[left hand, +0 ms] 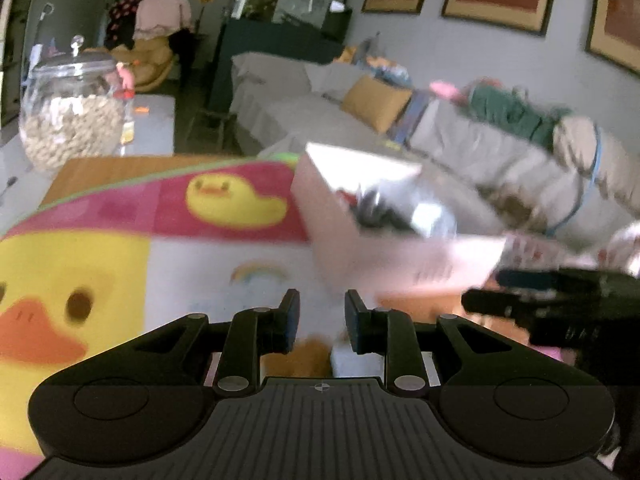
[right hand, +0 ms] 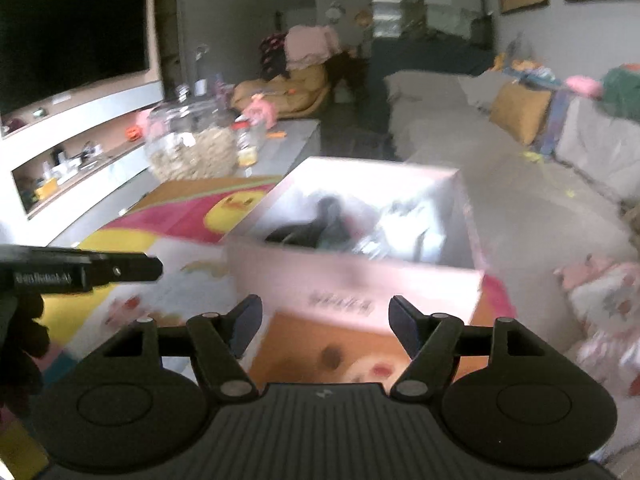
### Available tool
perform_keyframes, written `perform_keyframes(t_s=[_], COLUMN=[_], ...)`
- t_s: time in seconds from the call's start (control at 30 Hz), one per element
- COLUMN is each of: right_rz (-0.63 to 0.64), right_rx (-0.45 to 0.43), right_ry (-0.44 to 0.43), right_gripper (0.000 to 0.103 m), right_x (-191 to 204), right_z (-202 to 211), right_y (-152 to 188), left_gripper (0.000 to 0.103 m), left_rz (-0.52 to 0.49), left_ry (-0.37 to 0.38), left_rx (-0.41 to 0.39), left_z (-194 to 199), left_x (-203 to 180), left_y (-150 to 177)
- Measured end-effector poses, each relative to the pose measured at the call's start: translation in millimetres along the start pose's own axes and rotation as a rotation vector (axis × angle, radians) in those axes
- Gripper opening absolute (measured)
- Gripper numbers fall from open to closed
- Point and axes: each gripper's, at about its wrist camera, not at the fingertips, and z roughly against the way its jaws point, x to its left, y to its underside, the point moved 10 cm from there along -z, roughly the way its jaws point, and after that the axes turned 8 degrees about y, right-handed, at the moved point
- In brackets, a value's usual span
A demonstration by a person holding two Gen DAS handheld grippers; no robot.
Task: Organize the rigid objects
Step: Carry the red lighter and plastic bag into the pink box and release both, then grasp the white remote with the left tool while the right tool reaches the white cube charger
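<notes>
my left tongs (left hand: pixel 322 316) are narrowly parted on nothing, my right tongs (right hand: pixel 325 322) spread wide and empty. one pink box (right hand: pixel 360 236) sits just ahead on the duck mat (left hand: pixel 120 248), holding blurred dark items i can't count. one cereal-filled glass jar (left hand: pixel 72 120) stands well beyond, a grey sofa (left hand: pixel 320 112) behind.

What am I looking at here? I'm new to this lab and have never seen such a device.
Two hand-held tongs, each with a fisheye camera looking forward along its fingers; a person carries one per hand. One picture is from the left tongs, the other from the right tongs. Both hover over a duck-print mat with an open pink box on it holding dark, blurred items. A glass jar stands behind. Neither tongs hold anything: the left nearly closed, the right wide open.
</notes>
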Motion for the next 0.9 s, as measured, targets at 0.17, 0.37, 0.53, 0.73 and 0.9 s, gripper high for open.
perform_keyframes(t_s=[0.17, 0.37, 0.53, 0.73, 0.9], right_rz=[0.038, 0.059, 0.044, -0.022, -0.104], right_rx=[0.063, 0.097, 0.104, 0.115, 0.112], right_ry=[-0.072, -0.106, -0.048, 0.060, 0.029], right_gripper=[0.071, 0.071, 0.070, 0.070, 0.070], right_x=[33.2, 58.0, 44.3, 4.1, -9.2], right_z=[1.6, -5.5, -14.3, -20.3, -16.6], right_y=[27.2, 42.1, 42.2, 49.0, 52.9], left_gripper=[0.027, 0.027, 0.027, 0.027, 0.032], left_rz=[-0.031, 0.003, -0.047, -0.159, -0.212], left_ry=[-0.069, -0.058, -0.005, -0.045, -0.047], left_rx=[0.042, 0.058, 0.076, 0.114, 0.131], left_z=[11.1, 16.0, 9.8, -6.7, -12.6], left_x=[3.7, 1.2, -26.3, -47.5, -57.8], left_y=[27.4, 36.2, 41.6, 52.2, 53.6])
